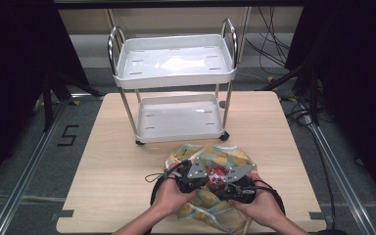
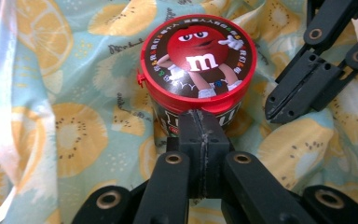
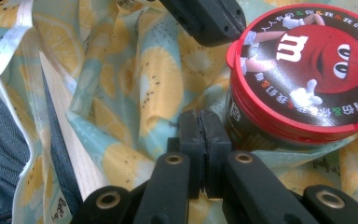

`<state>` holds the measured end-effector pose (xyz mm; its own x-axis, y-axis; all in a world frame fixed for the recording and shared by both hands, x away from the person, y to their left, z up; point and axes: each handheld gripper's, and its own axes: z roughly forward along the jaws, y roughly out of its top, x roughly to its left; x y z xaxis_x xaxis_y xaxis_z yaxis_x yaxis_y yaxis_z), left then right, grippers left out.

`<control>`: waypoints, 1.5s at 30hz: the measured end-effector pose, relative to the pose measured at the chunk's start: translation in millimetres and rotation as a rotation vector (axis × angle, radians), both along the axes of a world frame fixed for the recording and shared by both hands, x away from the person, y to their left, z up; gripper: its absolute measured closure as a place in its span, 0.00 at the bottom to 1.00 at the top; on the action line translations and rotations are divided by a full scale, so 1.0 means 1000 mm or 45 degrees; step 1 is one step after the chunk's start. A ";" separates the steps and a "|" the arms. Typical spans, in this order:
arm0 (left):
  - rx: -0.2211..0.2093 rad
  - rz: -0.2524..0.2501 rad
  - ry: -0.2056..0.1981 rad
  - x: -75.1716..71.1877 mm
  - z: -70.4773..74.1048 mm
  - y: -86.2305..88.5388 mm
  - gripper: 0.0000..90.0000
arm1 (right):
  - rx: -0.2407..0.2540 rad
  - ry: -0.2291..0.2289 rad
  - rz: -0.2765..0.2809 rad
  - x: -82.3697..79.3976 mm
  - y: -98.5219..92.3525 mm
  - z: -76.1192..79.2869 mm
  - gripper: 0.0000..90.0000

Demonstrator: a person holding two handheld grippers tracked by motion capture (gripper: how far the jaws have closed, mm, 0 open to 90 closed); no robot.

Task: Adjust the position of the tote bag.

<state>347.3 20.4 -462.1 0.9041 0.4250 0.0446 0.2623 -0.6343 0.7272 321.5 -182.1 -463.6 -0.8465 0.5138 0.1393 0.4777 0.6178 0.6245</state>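
High view: hands hide both closed hand-held grippers (image 1: 214, 183) beside a candy tub (image 1: 218, 175).

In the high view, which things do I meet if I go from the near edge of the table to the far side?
Hands with the claws → red-lidded candy tub on the fruit-print cloth → cart's lower tray → cart's upper tray.

Candy tub (image 2: 198, 60) base: hidden behind left gripper (image 2: 204, 140) jaws.
Tub side, right gripper view: cut off beyond the jaws.
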 end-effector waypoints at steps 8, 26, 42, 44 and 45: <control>0.014 -0.029 -0.003 -0.003 -0.002 -0.005 0.99 | -0.024 0.008 -0.016 -0.003 -0.006 0.005 0.98; 0.018 -0.080 -0.011 -0.006 -0.003 -0.012 0.97 | -0.002 0.003 -0.068 -0.004 -0.014 0.002 0.98; 0.019 -0.129 -0.023 -0.008 -0.004 -0.019 0.97 | -0.068 0.067 -0.093 -0.007 -0.013 0.002 0.97; 0.017 -0.131 -0.023 -0.007 -0.004 -0.019 0.97 | -0.059 0.052 -0.073 -0.006 -0.014 0.002 0.97; 0.018 -0.132 -0.024 -0.008 -0.004 -0.019 0.97 | -0.056 0.027 -0.060 -0.005 -0.014 0.001 0.97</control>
